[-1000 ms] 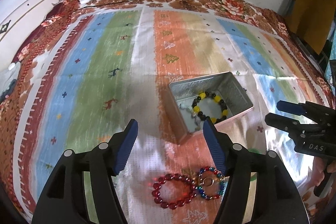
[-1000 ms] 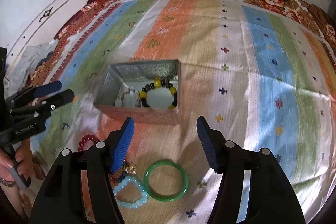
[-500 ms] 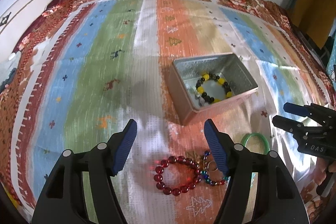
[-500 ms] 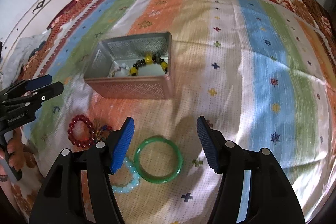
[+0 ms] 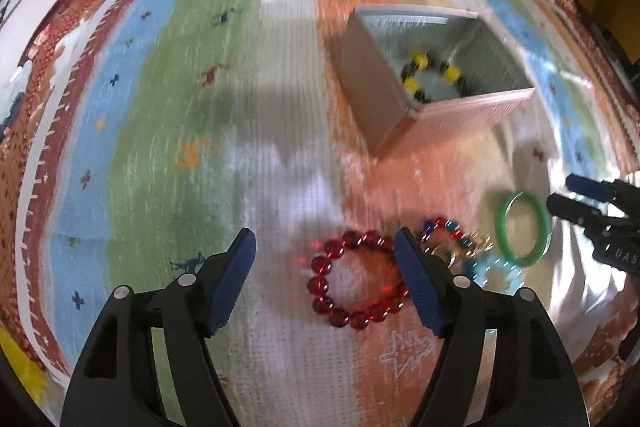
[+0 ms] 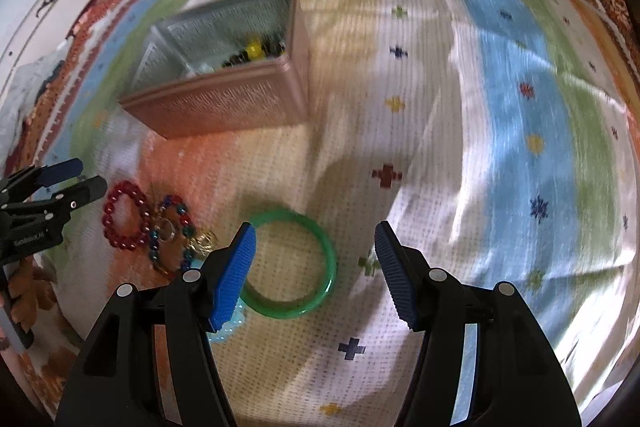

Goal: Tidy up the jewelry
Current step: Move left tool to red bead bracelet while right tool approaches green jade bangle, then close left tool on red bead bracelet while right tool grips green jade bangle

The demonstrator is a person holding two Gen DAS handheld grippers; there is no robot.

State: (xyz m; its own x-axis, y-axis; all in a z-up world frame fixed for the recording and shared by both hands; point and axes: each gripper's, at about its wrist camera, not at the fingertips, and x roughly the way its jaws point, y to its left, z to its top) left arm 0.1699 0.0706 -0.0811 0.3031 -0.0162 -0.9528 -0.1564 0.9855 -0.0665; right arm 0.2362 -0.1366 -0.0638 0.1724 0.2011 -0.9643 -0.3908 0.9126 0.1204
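Both hand-held grippers point steeply down at a striped bedspread point(image 6: 500, 115). The left hand-held gripper point(image 5: 326, 281) has its jaws opening, nothing pressed between them; the red bead bracelet point(image 5: 356, 281) lies on the cloth below the gap. The right hand-held gripper point(image 6: 314, 273) stands open and empty over the green bangle point(image 6: 294, 265). Since a second ago both have sunk closer to the cloth, and the jewelry has slid up between the fingers. A multicoloured bracelet point(image 5: 448, 235) and a pale blue one point(image 5: 498, 269) lie between red and green. The metal tin point(image 5: 384, 95), farther off, holds a black-and-yellow bracelet point(image 5: 434, 77). Bare cloth spreads wide to the right of the bangle.
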